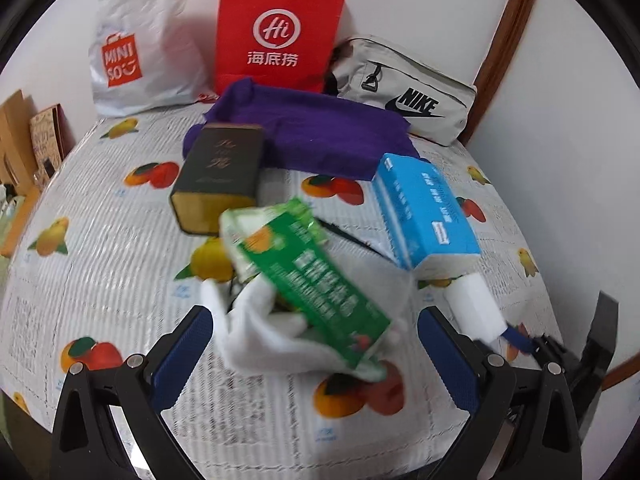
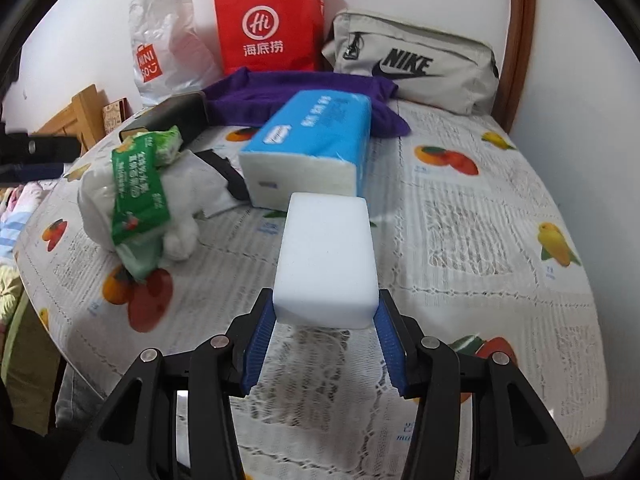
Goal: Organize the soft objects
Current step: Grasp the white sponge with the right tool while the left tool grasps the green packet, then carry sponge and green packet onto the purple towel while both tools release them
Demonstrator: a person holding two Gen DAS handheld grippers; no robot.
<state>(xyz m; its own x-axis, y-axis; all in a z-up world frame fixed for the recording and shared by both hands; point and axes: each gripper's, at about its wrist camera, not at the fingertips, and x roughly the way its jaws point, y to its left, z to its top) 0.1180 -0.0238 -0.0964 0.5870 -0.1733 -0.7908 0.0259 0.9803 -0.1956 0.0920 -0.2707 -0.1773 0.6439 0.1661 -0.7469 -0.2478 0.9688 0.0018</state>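
Note:
My right gripper (image 2: 326, 316) is shut on a white sponge block (image 2: 326, 256) and holds it above the tablecloth. The same sponge (image 1: 476, 308) shows at the right of the left wrist view. Just beyond it lies a blue tissue pack (image 2: 308, 140) (image 1: 424, 208). My left gripper (image 1: 314, 312) is open, fingers spread wide. A white plush toy (image 1: 260, 332) (image 2: 180, 208) lies between and below them, with a green tissue pack (image 1: 308, 276) (image 2: 138, 196) resting across it. Neither pad presses on them. A purple cloth (image 1: 312, 132) (image 2: 304, 92) lies crumpled further back.
A dark box (image 1: 220, 172) lies left of the purple cloth. Against the back wall stand a white Miniso bag (image 1: 136, 52), a red paper bag (image 1: 276, 32) and a grey Nike pouch (image 1: 408, 88). The round table (image 2: 460, 216) has a fruit-print cloth. Wooden furniture (image 2: 76, 116) stands beyond its left edge.

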